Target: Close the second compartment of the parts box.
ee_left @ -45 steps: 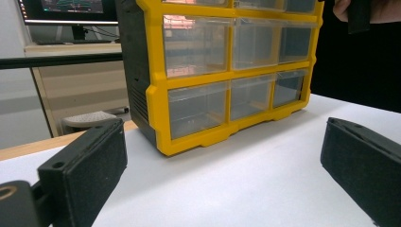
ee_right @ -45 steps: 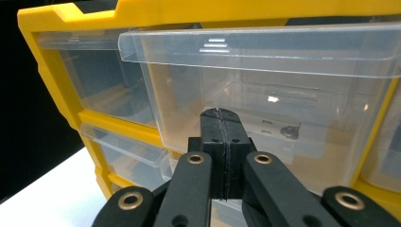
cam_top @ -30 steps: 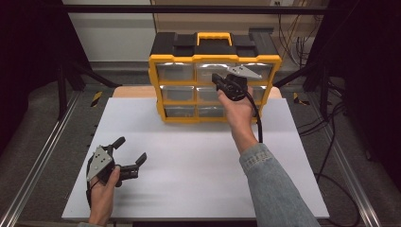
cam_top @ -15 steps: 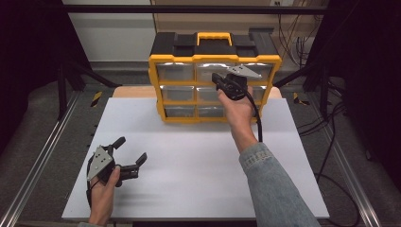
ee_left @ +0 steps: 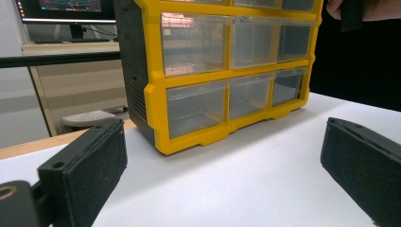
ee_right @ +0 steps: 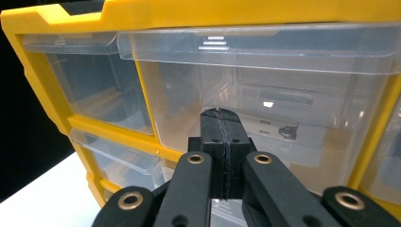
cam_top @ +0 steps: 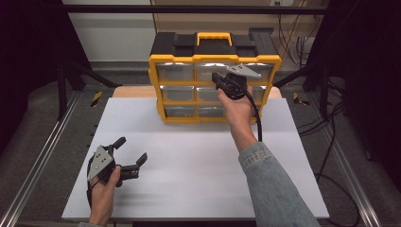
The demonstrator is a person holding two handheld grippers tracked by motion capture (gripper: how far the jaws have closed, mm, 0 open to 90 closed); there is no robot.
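Your right gripper (ee_right: 222, 124) has its two black jaws pressed flat together with nothing between them. The tips sit right at the front of a clear plastic drawer (ee_right: 265, 90) in the yellow organizer (ee_right: 56, 16); contact is unclear. Another clear drawer (ee_right: 90, 80) sits beside it.

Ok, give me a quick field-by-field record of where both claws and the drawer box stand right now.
work surface: white board
drawer box: yellow and black cabinet with clear drawers, standing at the far edge of the board
right claw: jaws shut together with nothing between them, tips right at the front of the top middle drawer
top middle drawer contents: small metal parts inside
left claw: jaws wide open, holding nothing, low over the near left of the board
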